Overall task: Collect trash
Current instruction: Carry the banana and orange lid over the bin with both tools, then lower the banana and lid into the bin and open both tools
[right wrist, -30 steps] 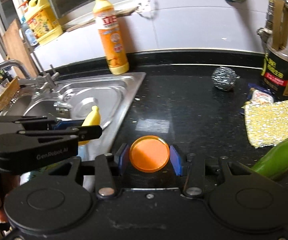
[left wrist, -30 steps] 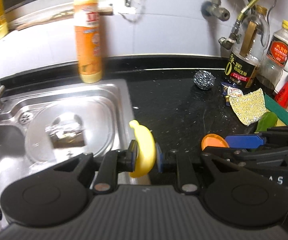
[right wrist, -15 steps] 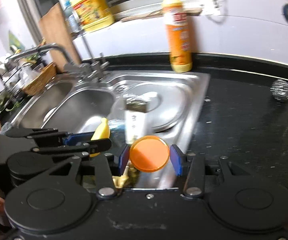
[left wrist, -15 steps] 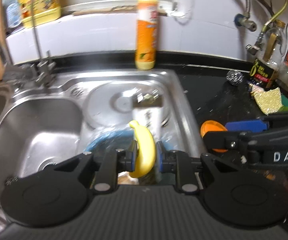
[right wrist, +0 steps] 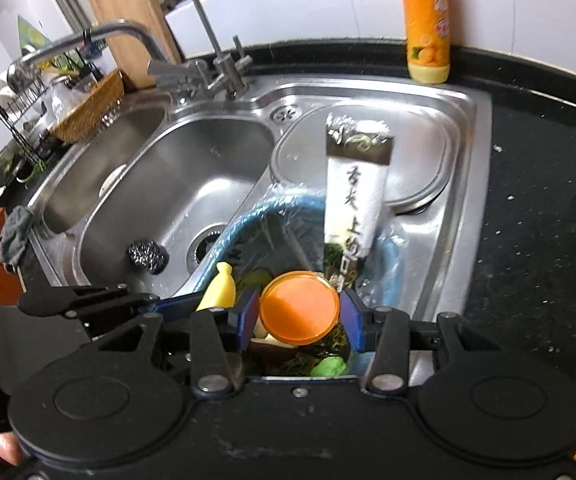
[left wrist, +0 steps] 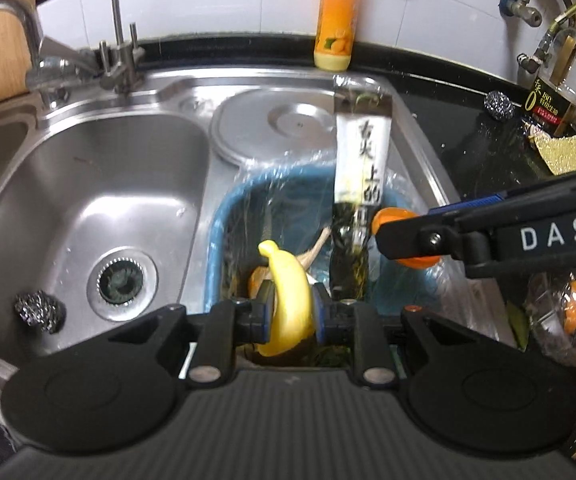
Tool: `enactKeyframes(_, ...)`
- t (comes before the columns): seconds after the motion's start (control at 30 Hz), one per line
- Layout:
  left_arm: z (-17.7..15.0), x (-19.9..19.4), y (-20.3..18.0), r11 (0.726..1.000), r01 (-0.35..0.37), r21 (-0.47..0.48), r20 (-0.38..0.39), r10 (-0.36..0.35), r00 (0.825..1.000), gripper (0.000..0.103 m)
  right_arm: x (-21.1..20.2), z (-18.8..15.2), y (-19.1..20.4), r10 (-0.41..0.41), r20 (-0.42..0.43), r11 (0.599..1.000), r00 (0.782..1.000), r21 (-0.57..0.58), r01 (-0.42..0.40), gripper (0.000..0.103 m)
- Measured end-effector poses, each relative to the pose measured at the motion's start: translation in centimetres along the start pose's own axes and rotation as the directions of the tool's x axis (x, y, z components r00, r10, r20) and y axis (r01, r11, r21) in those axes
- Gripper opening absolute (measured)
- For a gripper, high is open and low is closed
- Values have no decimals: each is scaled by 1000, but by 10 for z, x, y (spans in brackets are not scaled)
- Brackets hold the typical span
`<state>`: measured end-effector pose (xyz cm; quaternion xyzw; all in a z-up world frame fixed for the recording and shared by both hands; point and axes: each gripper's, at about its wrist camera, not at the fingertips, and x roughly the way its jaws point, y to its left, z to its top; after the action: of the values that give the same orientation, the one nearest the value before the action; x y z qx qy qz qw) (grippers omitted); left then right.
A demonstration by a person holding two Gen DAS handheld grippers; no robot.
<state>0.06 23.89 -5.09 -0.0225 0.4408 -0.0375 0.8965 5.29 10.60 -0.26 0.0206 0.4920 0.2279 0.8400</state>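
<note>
My left gripper (left wrist: 290, 312) is shut on a yellow banana (left wrist: 288, 300) and holds it above a blue trash bin (left wrist: 215, 240) lined with clear plastic. The bin holds food scraps and a tall white and black wrapper (left wrist: 362, 168). My right gripper (right wrist: 298, 314) is shut on an orange lid (right wrist: 298, 308), also over the bin (right wrist: 243, 220). The lid shows in the left wrist view (left wrist: 392, 216) and the banana in the right wrist view (right wrist: 219, 288).
A steel double sink (left wrist: 87, 184) lies to the left with a scouring ball (left wrist: 39, 310) near its drain. A faucet (left wrist: 67, 56) and an orange detergent bottle (left wrist: 334, 20) stand behind. The black counter (right wrist: 548, 220) on the right carries bottles and a sponge (left wrist: 558, 152).
Both grippers have moved left from the black counter to above the blue bin by the sink, still carrying the banana and the orange lid.
</note>
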Motion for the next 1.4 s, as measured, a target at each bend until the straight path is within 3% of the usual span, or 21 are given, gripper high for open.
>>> enactKeyframes(0.37,-7,19,9,1000,24,9,-47,-24,999,19,23,-1,7,-31,-79,999,996,1,32,44)
enactKeyframes(0.8,-9,29,6,999,41,36,-74,-39,997,19,33,1,7,-37,-106,999,994,9,38,46)
enactKeyframes(0.87,-9,29,4,998,38,41,-75,-35,997,28,34,2,7,-36,-109,999,993,7,37,46)
enactKeyframes(0.93,-9,28,4,999,29,44,-70,-26,997,53,34,2,8,-30,-111,999,993,8,31,50)
enactKeyframes(1.03,-7,26,3,999,37,36,-59,-35,998,72,32,2,9,-24,-106,1000,994,12,25,84)
enactKeyframes(1.2,-4,17,-2,999,48,10,-45,-47,998,103,21,6,13,-18,-78,1000,997,-1,18,103)
enactKeyframes(1.4,5,3,-4,1000,22,-5,-4,-22,1000,103,7,11,14,-13,-38,1000,999,-10,12,103)
